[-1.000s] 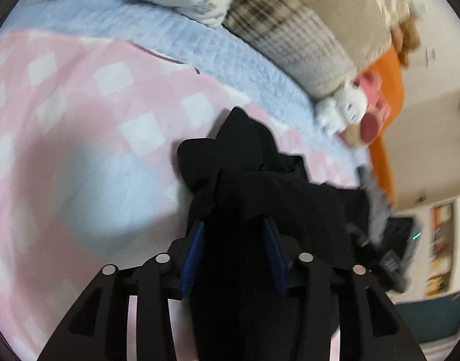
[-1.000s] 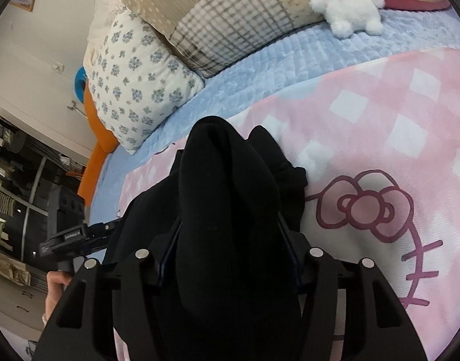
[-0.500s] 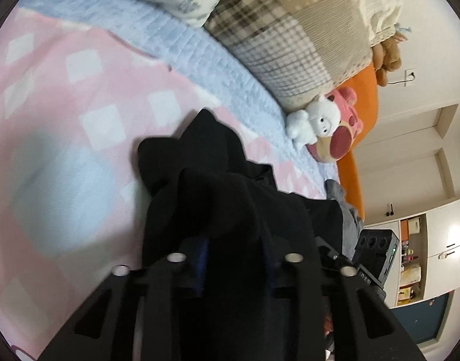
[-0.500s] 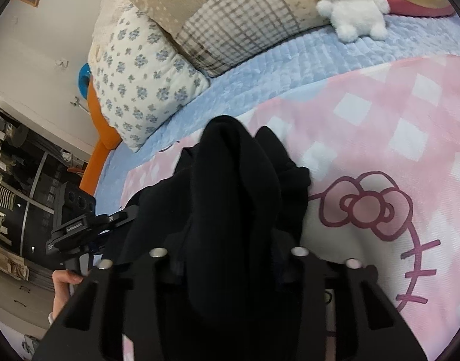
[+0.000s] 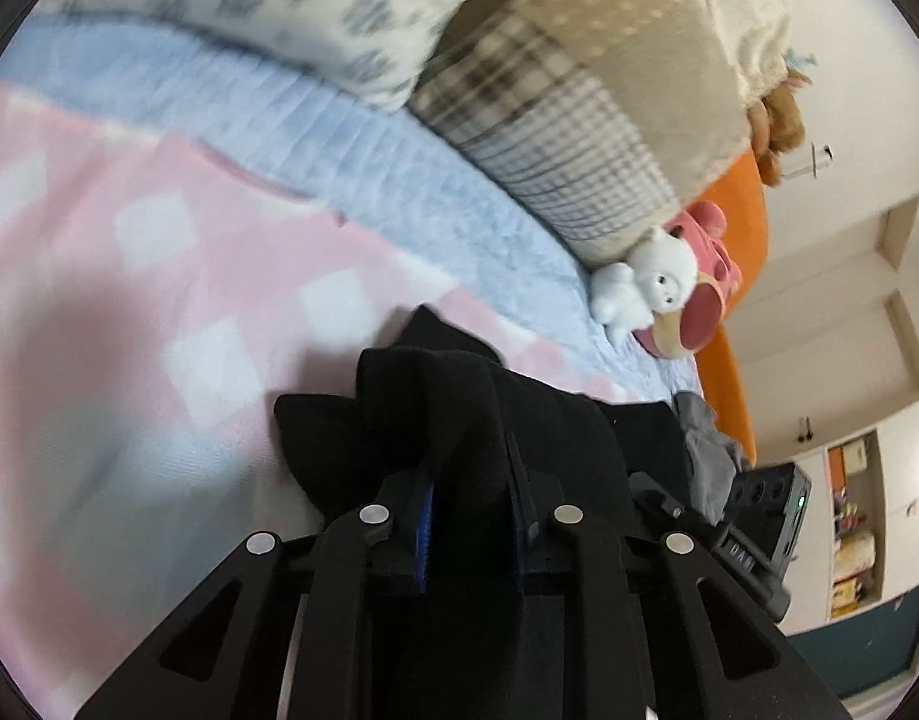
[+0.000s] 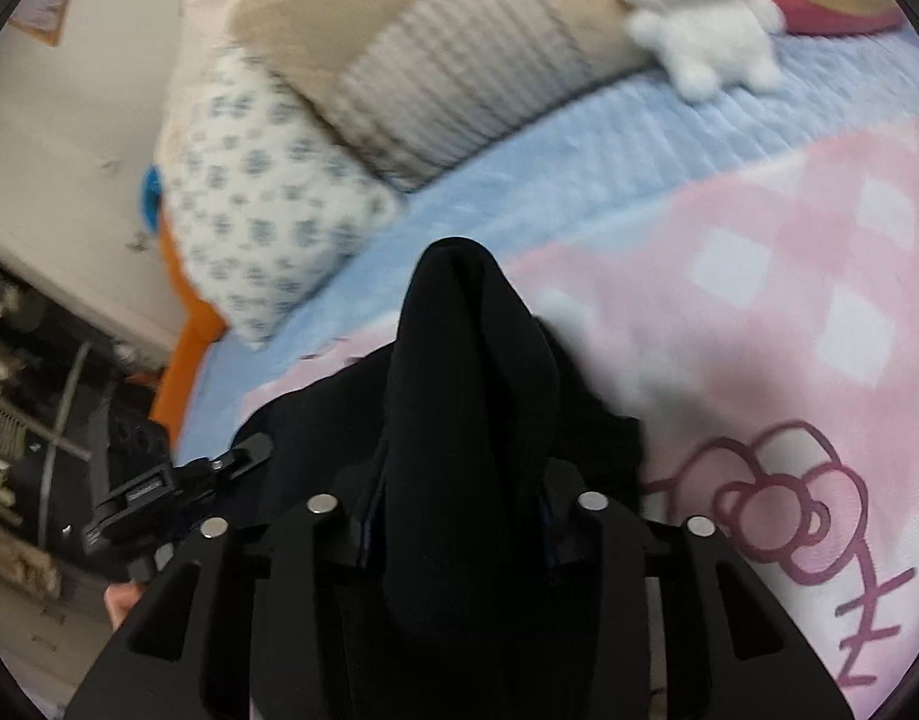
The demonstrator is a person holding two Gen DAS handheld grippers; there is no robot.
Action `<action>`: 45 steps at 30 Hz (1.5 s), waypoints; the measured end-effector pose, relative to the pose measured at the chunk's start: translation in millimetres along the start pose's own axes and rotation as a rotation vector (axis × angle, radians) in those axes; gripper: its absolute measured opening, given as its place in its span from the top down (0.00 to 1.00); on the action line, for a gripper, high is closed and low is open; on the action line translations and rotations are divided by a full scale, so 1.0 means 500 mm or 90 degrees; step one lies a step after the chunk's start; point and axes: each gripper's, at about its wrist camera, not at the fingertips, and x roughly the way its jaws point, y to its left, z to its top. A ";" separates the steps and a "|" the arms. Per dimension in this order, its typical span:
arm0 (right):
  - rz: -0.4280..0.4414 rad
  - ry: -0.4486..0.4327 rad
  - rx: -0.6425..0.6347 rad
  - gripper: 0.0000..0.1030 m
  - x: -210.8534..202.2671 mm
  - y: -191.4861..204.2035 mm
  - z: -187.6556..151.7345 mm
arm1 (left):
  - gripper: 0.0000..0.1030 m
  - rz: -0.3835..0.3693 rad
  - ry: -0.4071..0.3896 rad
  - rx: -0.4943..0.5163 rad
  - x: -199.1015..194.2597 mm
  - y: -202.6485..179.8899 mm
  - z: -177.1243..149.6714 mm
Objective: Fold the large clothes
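Note:
A black garment (image 5: 447, 396) lies bunched on the pink checked blanket (image 5: 177, 312). In the left wrist view a thick fold of it rises between the blue pads, and my left gripper (image 5: 468, 480) is shut on that fold. The right wrist view shows another tall roll of the garment (image 6: 459, 330) filling my right gripper (image 6: 459, 492). Its jaws are opening while the cloth still sits between them. Each gripper appears in the other's view: the right one (image 5: 753, 528) at the right edge, the left one (image 6: 159, 492) at the left with a hand (image 6: 123, 600) below it.
A floral pillow (image 6: 261, 210) and a plaid pillow (image 5: 579, 96) lie at the head of the bed on a blue quilted pad (image 6: 579, 138). A white plush toy (image 6: 705, 18) sits beside them. A grey cloth (image 5: 705, 450) lies near the bed's edge, beyond the garment.
My left jaws have closed in on the black fold. Both grippers have shifted a little with the garment, and the roll stands taller in the right view. Both views are blurred now.

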 end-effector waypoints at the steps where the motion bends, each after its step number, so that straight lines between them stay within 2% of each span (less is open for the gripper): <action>1: -0.017 -0.011 -0.010 0.44 0.006 -0.003 -0.006 | 0.72 -0.003 -0.010 -0.001 0.005 0.008 -0.006; 2: -0.030 -0.017 -0.013 0.29 0.006 -0.003 -0.006 | 0.71 -0.005 -0.019 -0.002 0.004 0.012 -0.011; 4: -0.043 0.003 -0.020 0.19 -0.004 0.003 -0.003 | 0.67 0.005 -0.024 0.008 -0.016 0.001 -0.016; 6: -0.064 0.018 -0.043 0.18 -0.035 0.021 0.004 | 0.66 0.057 -0.041 0.077 -0.069 -0.040 -0.023; 7: -0.058 0.004 -0.065 0.17 -0.068 0.034 0.010 | 0.65 0.075 -0.063 0.113 -0.099 -0.063 -0.027; 9: -0.056 -0.048 -0.078 0.16 -0.132 0.051 0.021 | 0.56 0.079 -0.119 0.157 -0.164 -0.103 -0.033; 10: -0.033 -0.074 -0.081 0.17 -0.159 0.061 0.028 | 0.53 0.059 -0.137 0.160 -0.184 -0.119 -0.036; 12: -0.005 -0.097 -0.079 0.46 -0.177 0.079 0.040 | 0.53 0.003 -0.139 0.160 -0.193 -0.154 -0.035; 13: 0.003 -0.098 -0.072 0.71 -0.169 0.088 0.046 | 0.53 -0.013 -0.127 0.174 -0.180 -0.176 -0.035; 14: 0.003 -0.085 -0.067 0.82 -0.150 0.093 0.050 | 0.53 -0.008 -0.119 0.187 -0.165 -0.191 -0.035; 16: -0.005 -0.065 -0.048 0.84 -0.106 0.092 0.054 | 0.53 0.003 -0.089 0.193 -0.104 -0.211 -0.032; 18: 0.022 -0.053 -0.020 0.84 -0.065 0.084 0.050 | 0.54 0.011 -0.049 0.155 -0.047 -0.195 -0.027; 19: -0.012 -0.055 -0.018 0.85 -0.045 0.080 0.047 | 0.55 0.035 -0.027 0.141 -0.018 -0.179 -0.026; 20: -0.032 -0.065 -0.015 0.87 -0.038 0.075 0.044 | 0.60 0.065 -0.015 0.133 -0.002 -0.163 -0.030; 21: -0.042 -0.080 -0.001 0.87 -0.034 0.068 0.040 | 0.72 0.092 0.001 0.119 0.022 -0.138 -0.031; 22: -0.055 -0.097 0.023 0.87 -0.030 0.055 0.034 | 0.86 0.097 -0.006 0.100 0.032 -0.113 -0.031; 24: -0.064 -0.097 0.059 0.90 -0.007 0.032 0.023 | 0.92 0.082 -0.027 0.061 0.034 -0.074 -0.031; 25: -0.071 -0.101 0.067 0.95 -0.002 0.027 0.020 | 0.92 0.060 -0.029 0.042 0.036 -0.056 -0.030; 26: -0.070 -0.101 0.085 0.95 0.005 0.016 0.018 | 0.92 0.051 -0.034 0.038 0.036 -0.049 -0.029; 28: -0.054 -0.085 0.126 0.95 0.014 -0.006 0.017 | 0.92 0.066 -0.037 0.056 0.035 -0.059 -0.033; 30: -0.050 -0.076 0.110 0.92 0.004 0.006 0.025 | 0.92 0.084 -0.039 0.063 0.022 -0.079 -0.038; 32: -0.033 -0.075 0.069 0.89 -0.036 0.038 0.024 | 0.84 0.062 -0.039 0.069 -0.016 -0.105 -0.051; 33: -0.016 -0.078 0.034 0.89 -0.066 0.062 0.019 | 0.82 0.049 -0.040 0.087 -0.041 -0.124 -0.063; 35: 0.016 -0.082 -0.057 0.88 -0.144 0.115 -0.018 | 0.71 0.034 -0.050 0.144 -0.098 -0.165 -0.107; 36: 0.017 -0.079 -0.084 0.88 -0.167 0.129 -0.036 | 0.58 0.026 -0.051 0.157 -0.112 -0.175 -0.122; 37: 0.015 -0.071 -0.111 0.88 -0.191 0.140 -0.062 | 0.50 0.012 -0.050 0.166 -0.125 -0.182 -0.141; 40: 0.034 -0.033 -0.090 0.88 -0.196 0.117 -0.114 | 0.50 0.011 -0.028 0.165 -0.118 -0.178 -0.182; 42: 0.003 -0.012 -0.064 0.88 -0.166 0.083 -0.139 | 0.52 0.038 -0.006 0.132 -0.086 -0.147 -0.191; 44: -0.010 0.010 -0.029 0.95 -0.127 0.041 -0.162 | 0.62 0.053 0.012 0.095 -0.052 -0.102 -0.196; 45: -0.012 0.012 -0.021 0.95 -0.115 0.026 -0.172 | 0.73 0.063 0.009 0.097 -0.045 -0.089 -0.200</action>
